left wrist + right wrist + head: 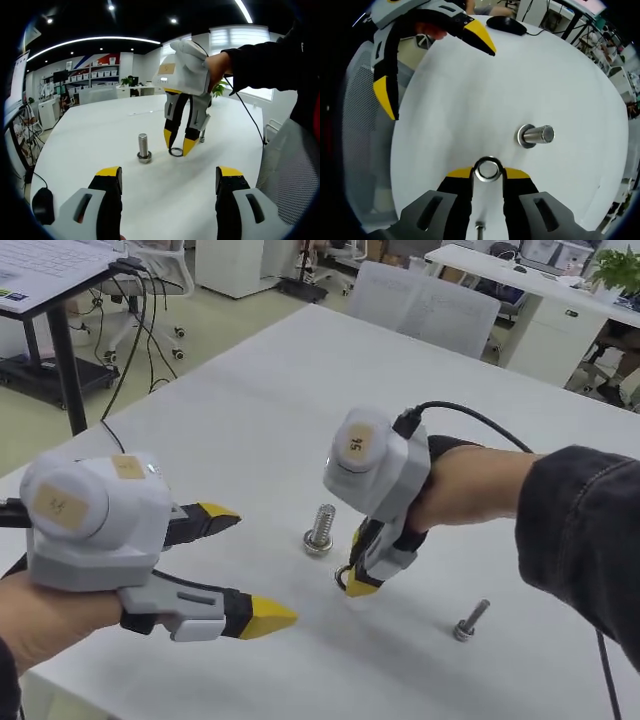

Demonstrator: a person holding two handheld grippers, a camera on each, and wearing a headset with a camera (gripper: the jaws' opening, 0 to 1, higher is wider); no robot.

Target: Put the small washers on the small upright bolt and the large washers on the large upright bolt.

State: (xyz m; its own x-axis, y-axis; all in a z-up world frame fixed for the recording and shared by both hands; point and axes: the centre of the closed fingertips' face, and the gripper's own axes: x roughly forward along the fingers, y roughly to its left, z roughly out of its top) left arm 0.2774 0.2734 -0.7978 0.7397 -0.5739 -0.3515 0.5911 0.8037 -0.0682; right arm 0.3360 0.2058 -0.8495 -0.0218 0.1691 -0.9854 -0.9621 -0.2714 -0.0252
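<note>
Head view: two bolts, a large steel bolt [320,528] and a small steel bolt [470,620], sit well apart on the broad white tabletop [250,390]. Left gripper view: the left gripper [169,172] has its fingers spread wide and empty. Right gripper view: the right gripper [488,173] fingers pinch one silver ring washer [477,169] beside the large steel bolt.

The white table [250,410] bears a large upright bolt [320,528] and a small bolt [468,620].

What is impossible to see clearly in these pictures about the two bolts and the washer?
- Small bolt: in the left gripper view, mostly hidden behind the right tongs; in the right gripper view, cut by the bottom edge.
- Large bolt: in the head view, too small to tell what the ring at its base is.
- Washer in the right tongs: small or large, cannot tell.
</note>
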